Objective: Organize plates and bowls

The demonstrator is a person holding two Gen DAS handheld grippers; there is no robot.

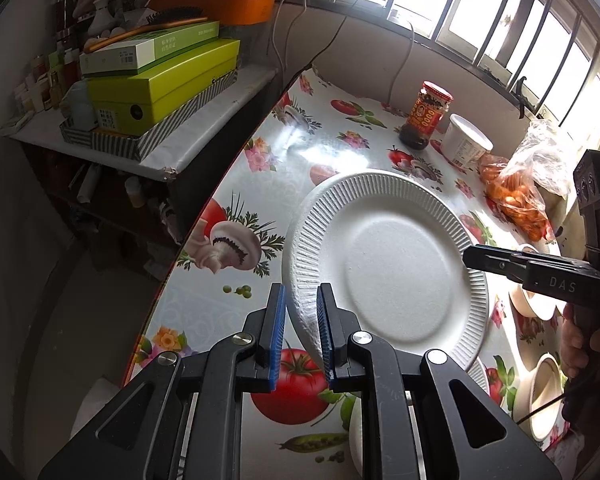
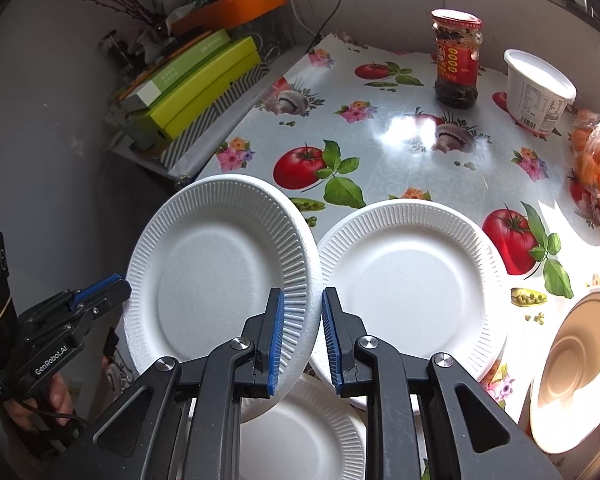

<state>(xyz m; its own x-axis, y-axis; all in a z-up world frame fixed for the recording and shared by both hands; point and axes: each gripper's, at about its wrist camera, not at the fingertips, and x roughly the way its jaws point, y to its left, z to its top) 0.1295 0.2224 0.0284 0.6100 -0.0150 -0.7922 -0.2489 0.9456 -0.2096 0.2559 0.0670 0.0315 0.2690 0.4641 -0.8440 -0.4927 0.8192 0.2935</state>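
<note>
Both grippers carry 1 foam plate [image 2: 220,276] above the table [image 2: 380,160]: the left gripper [image 1: 302,332] clamps its near-left rim, the right gripper [image 2: 302,336] its right rim. Next, likely lowering it onto the plate [image 2: 412,280] lying to the right.

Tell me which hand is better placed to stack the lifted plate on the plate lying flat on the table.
Right, probably. The right gripper pinches the lifted plate on the rim nearest the flat plate; the left gripper holds the far rim.
</note>
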